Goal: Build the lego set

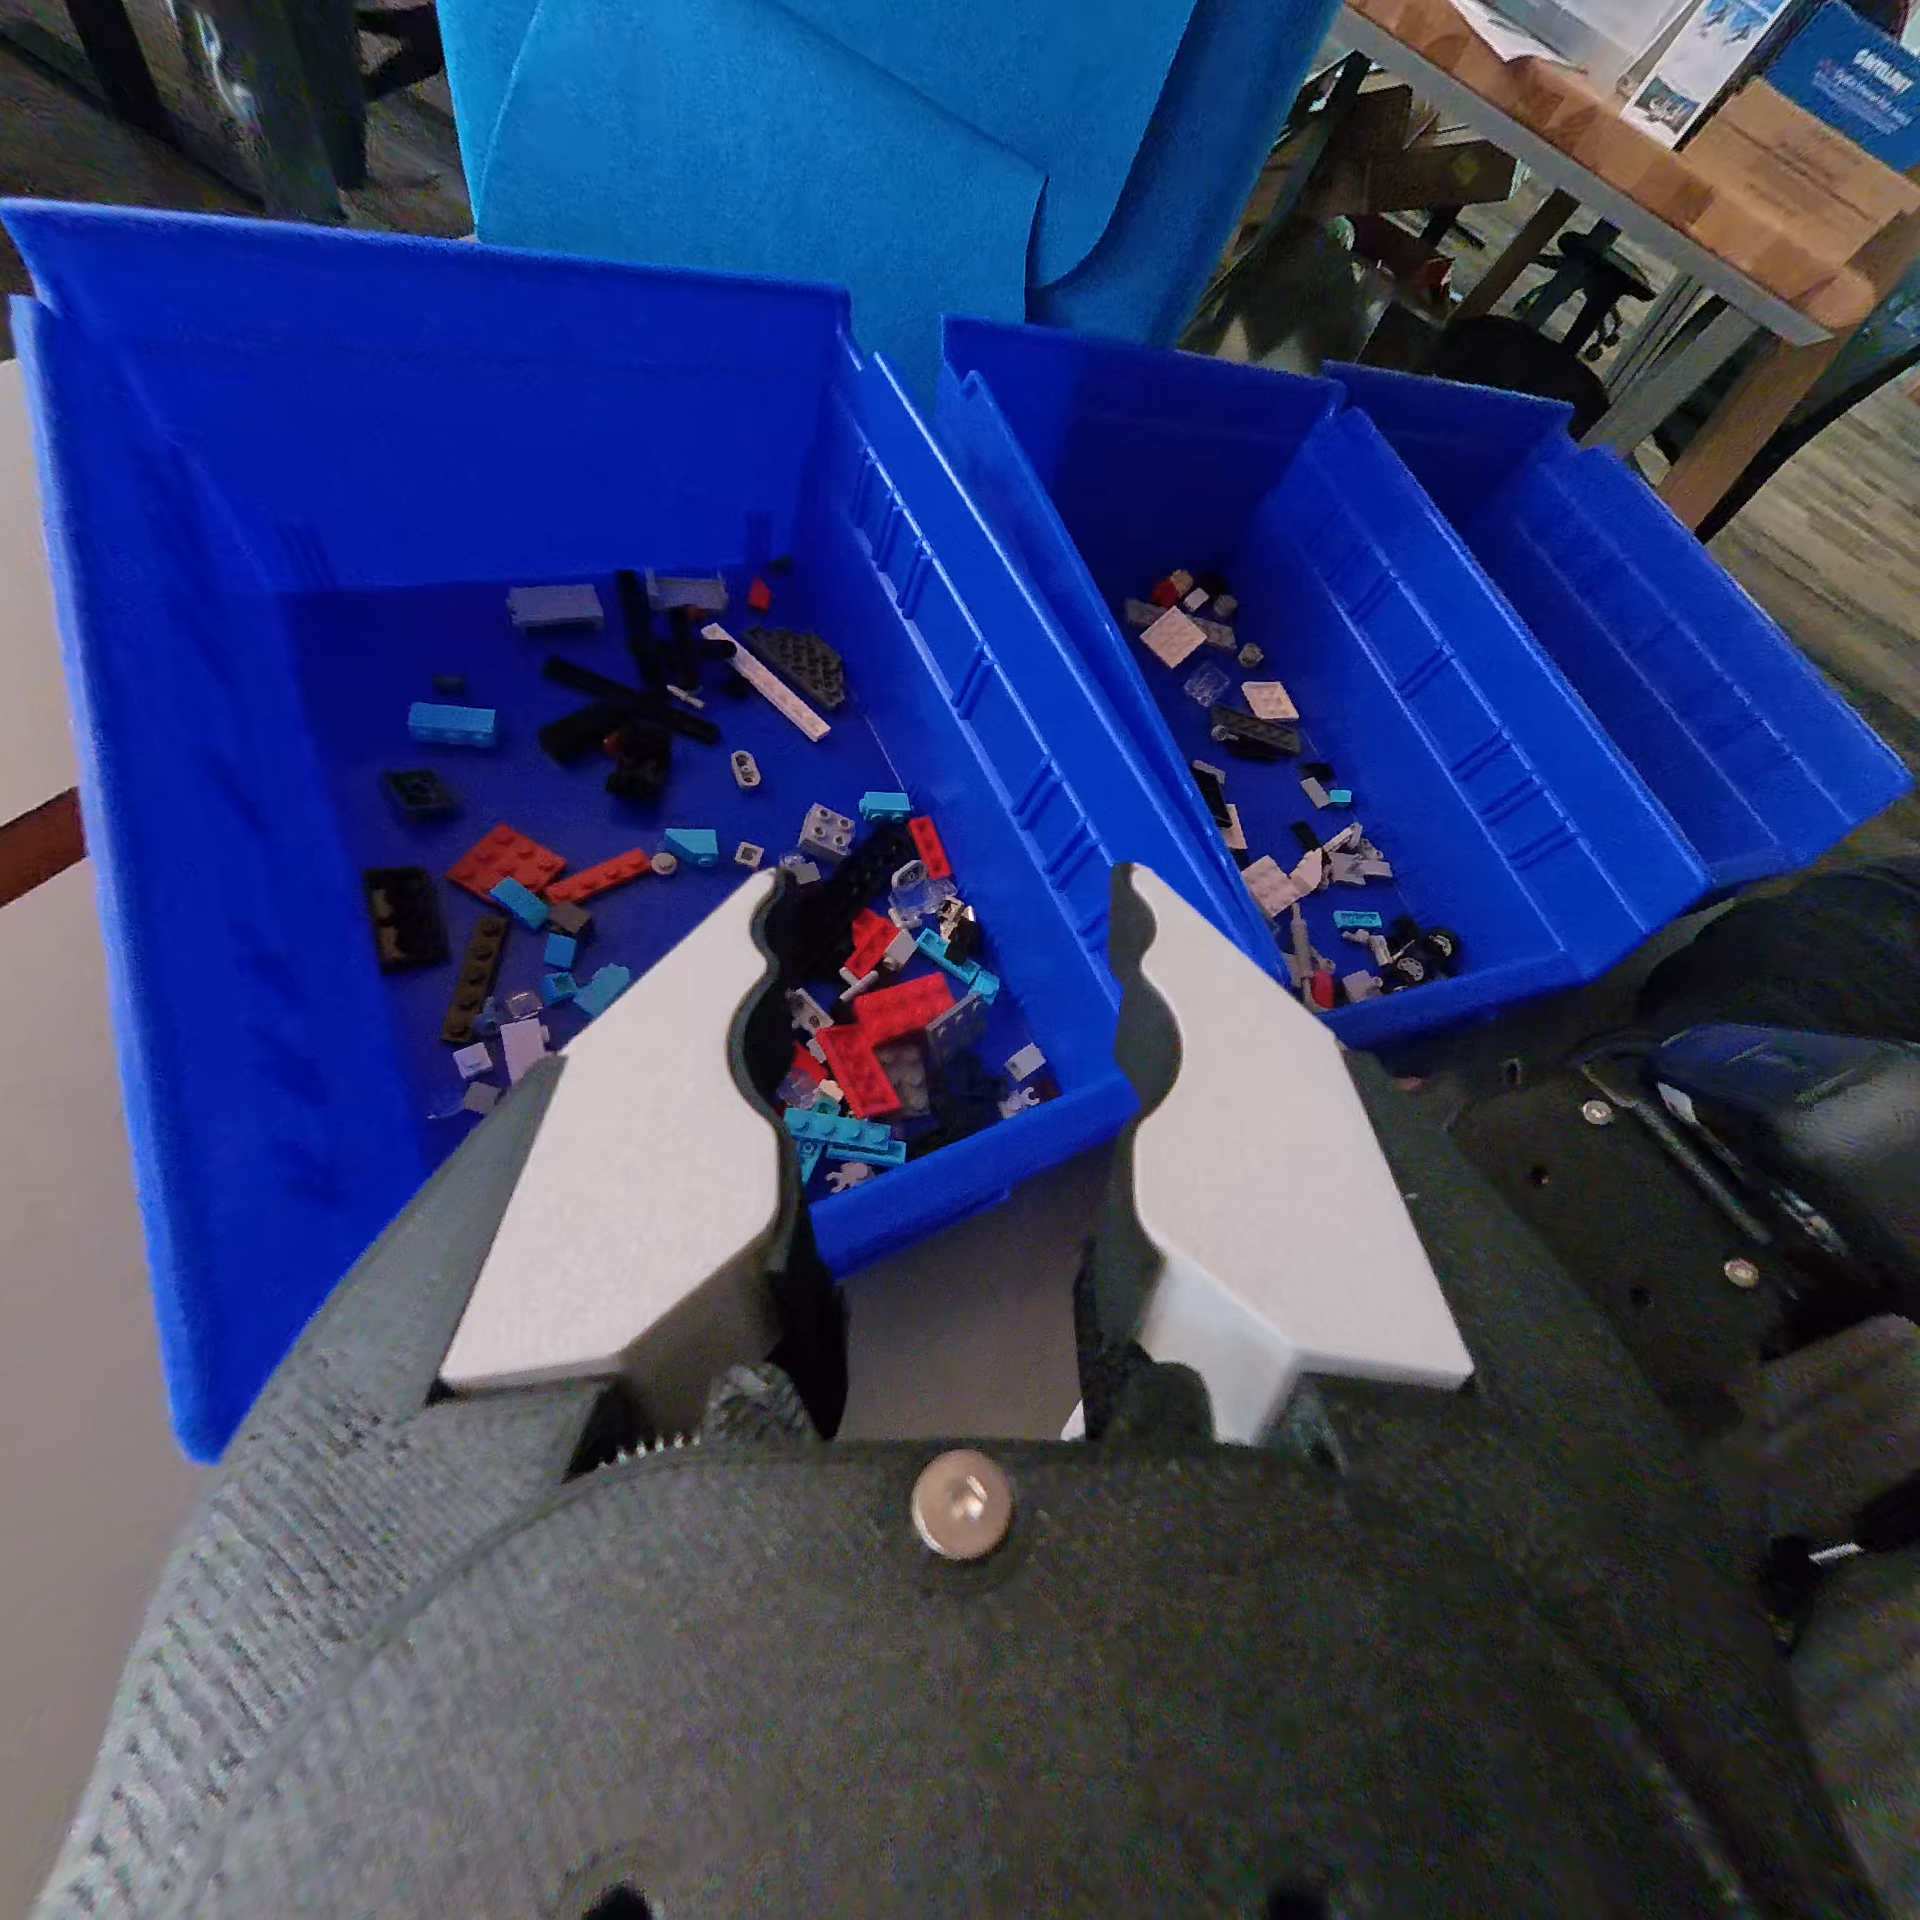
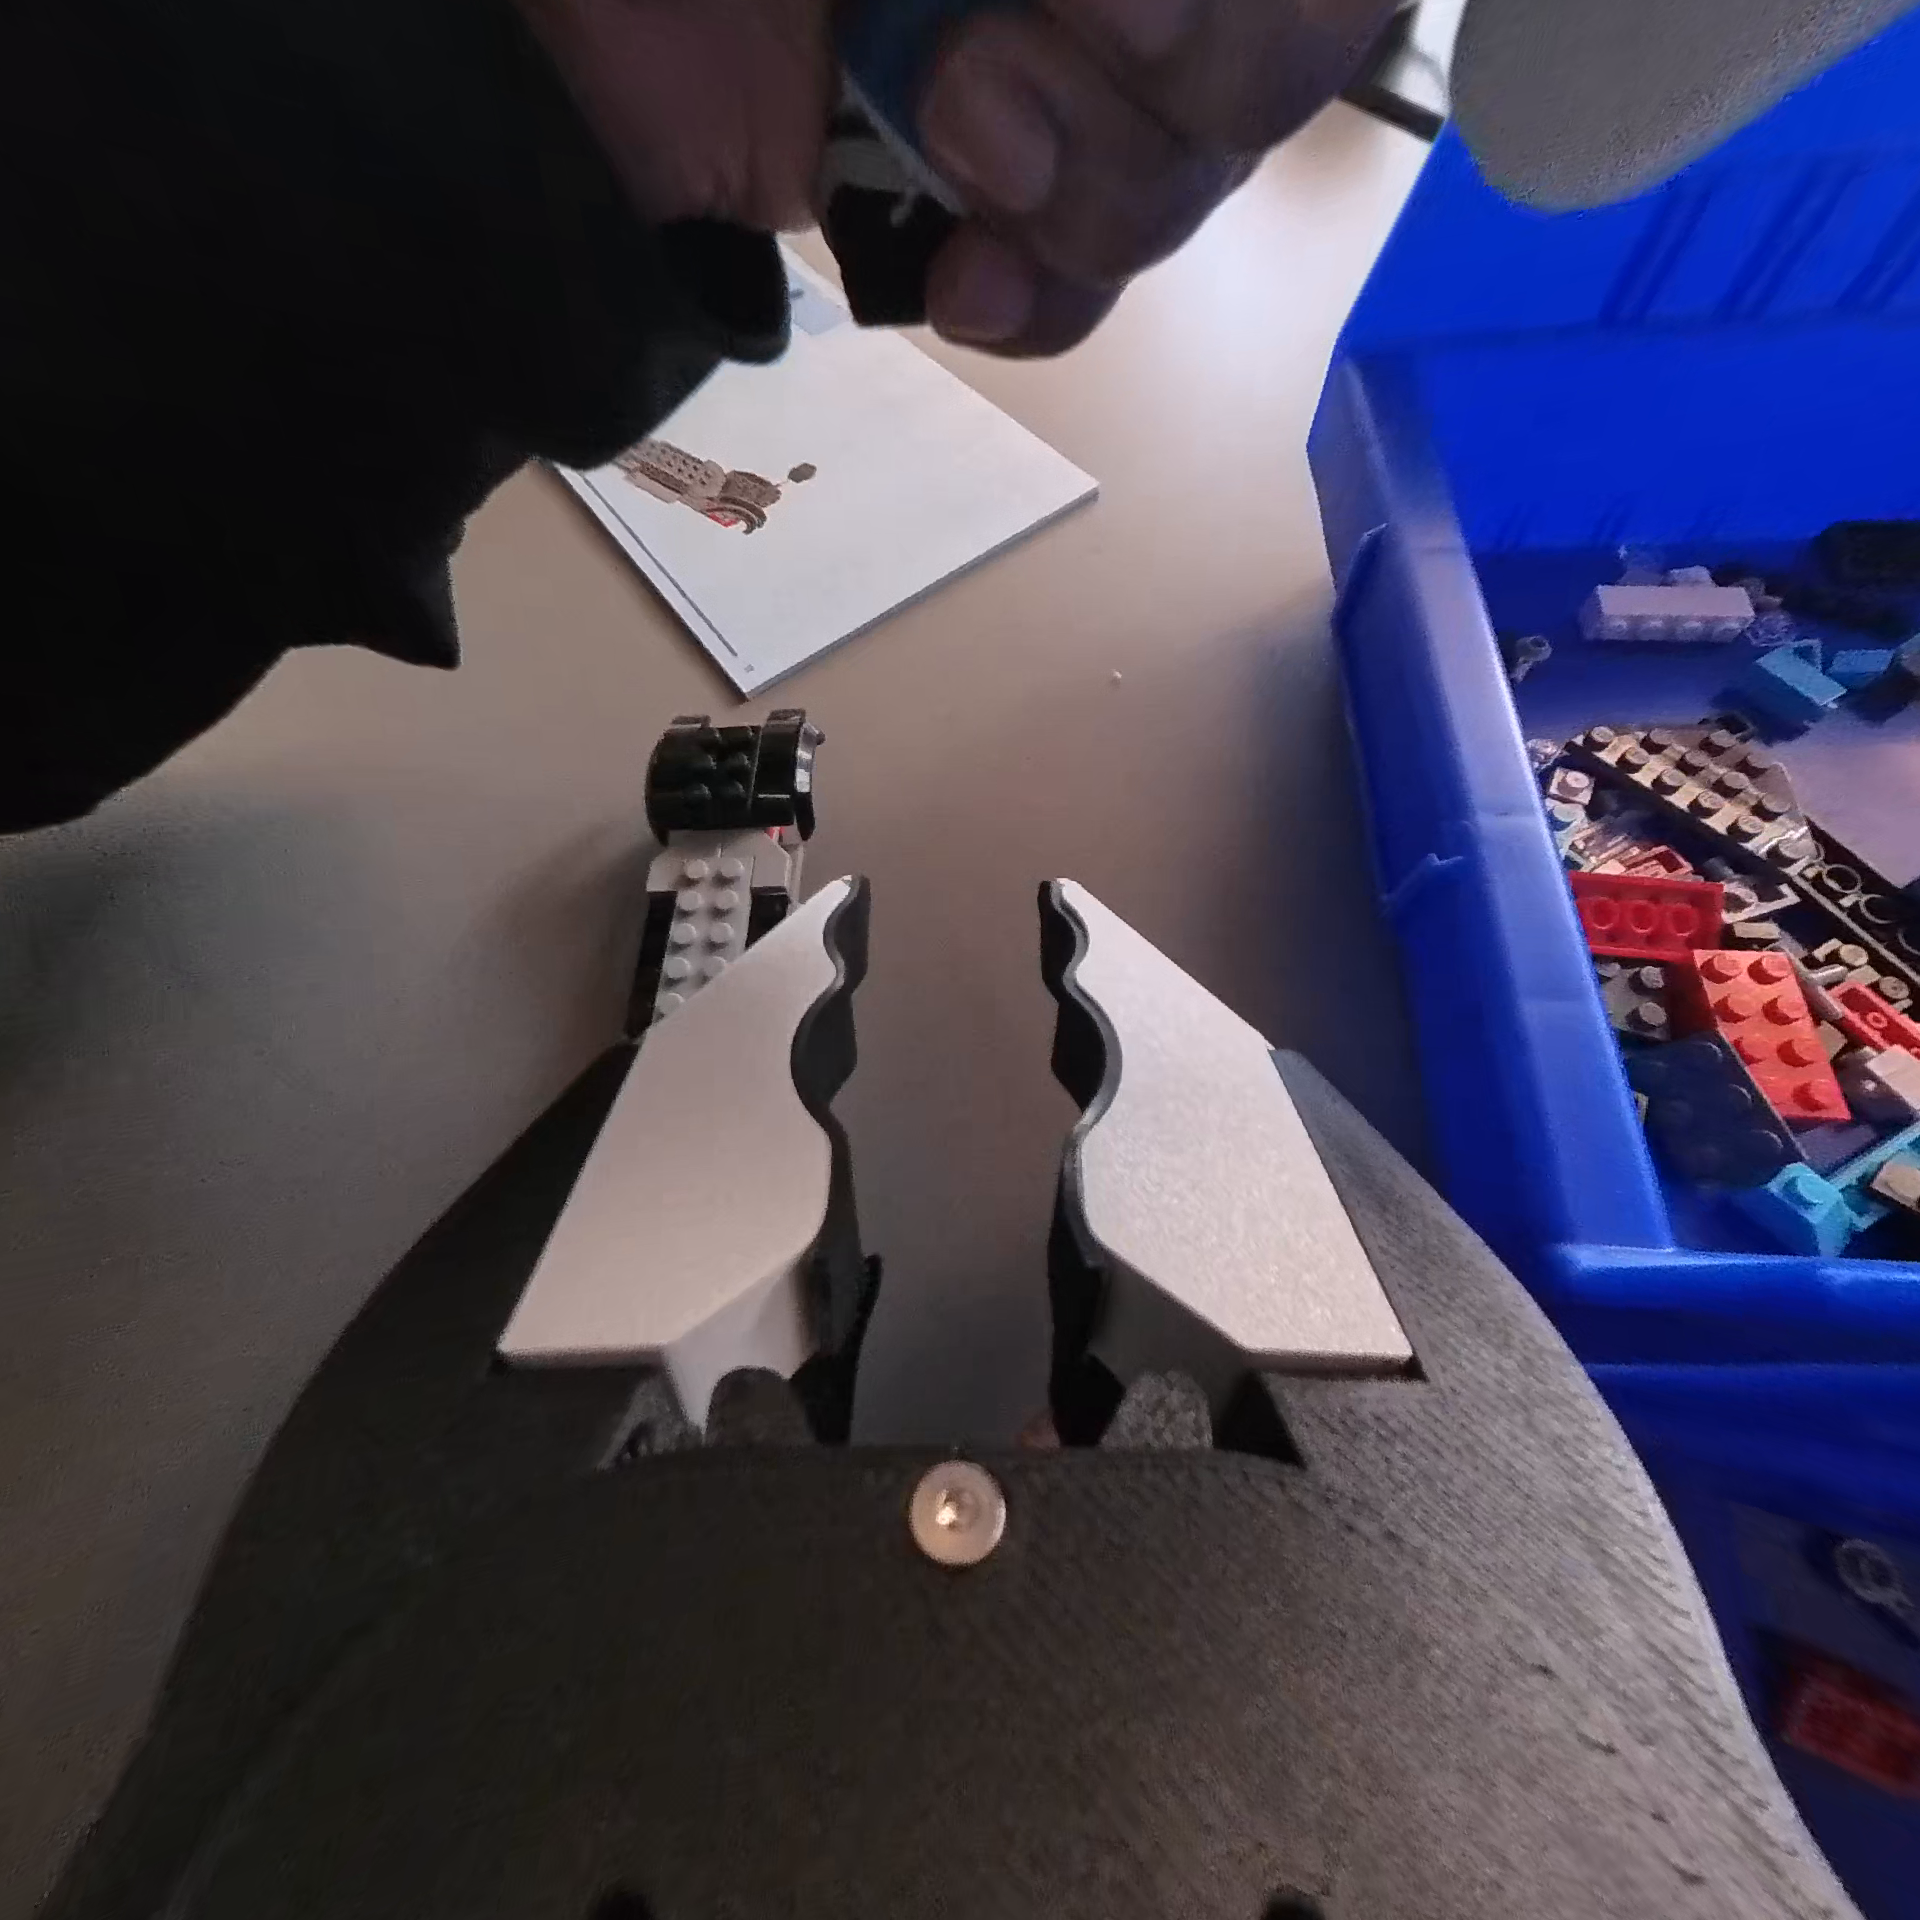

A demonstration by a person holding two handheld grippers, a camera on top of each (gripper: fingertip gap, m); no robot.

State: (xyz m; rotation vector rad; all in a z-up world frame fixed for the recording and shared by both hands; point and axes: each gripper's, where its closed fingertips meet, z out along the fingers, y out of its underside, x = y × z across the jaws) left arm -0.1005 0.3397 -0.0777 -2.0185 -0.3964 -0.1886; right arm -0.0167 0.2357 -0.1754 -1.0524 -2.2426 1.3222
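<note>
Left claw (image 1: 940, 883) open, empty, over the near end of the big blue bin (image 1: 208, 831) of loose lego pieces (image 1: 883, 1029). Right claw (image 2: 951, 894) open, empty, above the counter (image 2: 312, 1039); half-built lego model (image 2: 727, 821) just left of its tip, instruction booklet (image 2: 883, 499) beyond.

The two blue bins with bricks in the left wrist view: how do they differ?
The near bin looks larger and wider; the middle bin looks narrower. The near bin holds many red, black and light blue bricks; the middle bin holds fewer, mostly pale grey and black pieces. The open left gripper hangs over the near bin's front corner, not the middle bin. Both are the same blue plastic, side by side.
</note>
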